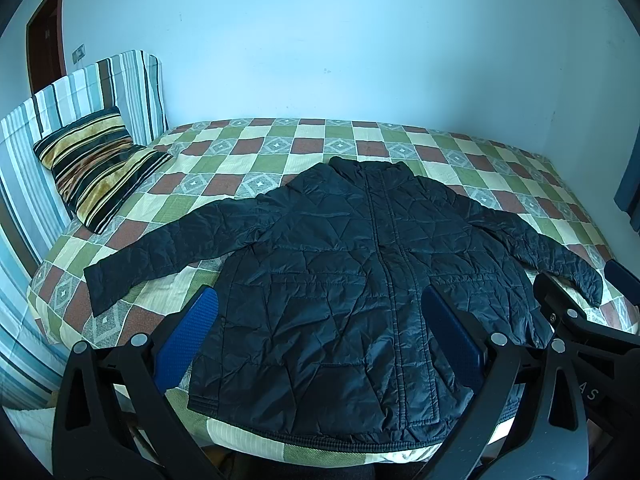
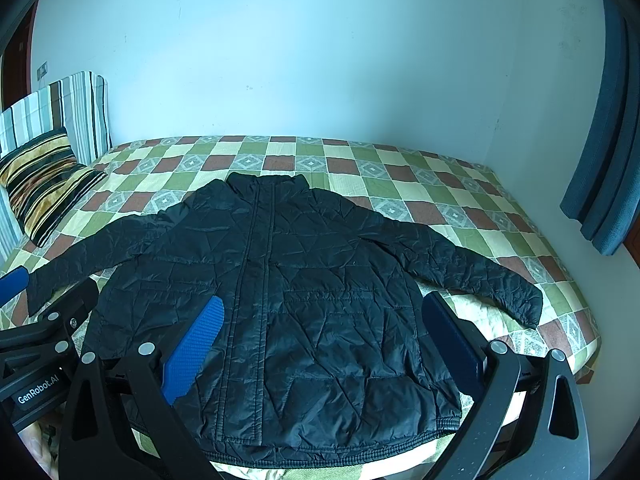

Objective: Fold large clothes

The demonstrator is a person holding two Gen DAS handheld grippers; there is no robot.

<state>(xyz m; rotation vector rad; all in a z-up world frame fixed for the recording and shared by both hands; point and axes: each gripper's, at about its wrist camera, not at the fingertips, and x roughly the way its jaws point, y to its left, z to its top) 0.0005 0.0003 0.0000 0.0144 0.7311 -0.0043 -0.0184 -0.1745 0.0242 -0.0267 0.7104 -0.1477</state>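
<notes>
Left wrist: jacket (image 1: 340,280) flat, unfolded; both grippers (image 1: 320,344) (image 2: 320,344) wide open, empty; next, pinch 9 o'clock sleeve (image 1: 160,256).

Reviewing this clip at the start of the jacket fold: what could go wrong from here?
1. The jacket is puffy, slick-looking quilted fabric; folds may spring back open or slip from the pads.
2. Its hem lies at the near bed edge, so a pull toward the person could drag it off the bed.
3. Both the left claw and right claw are open above the body, and the sleeves spread wide, needing long reaches.
</notes>
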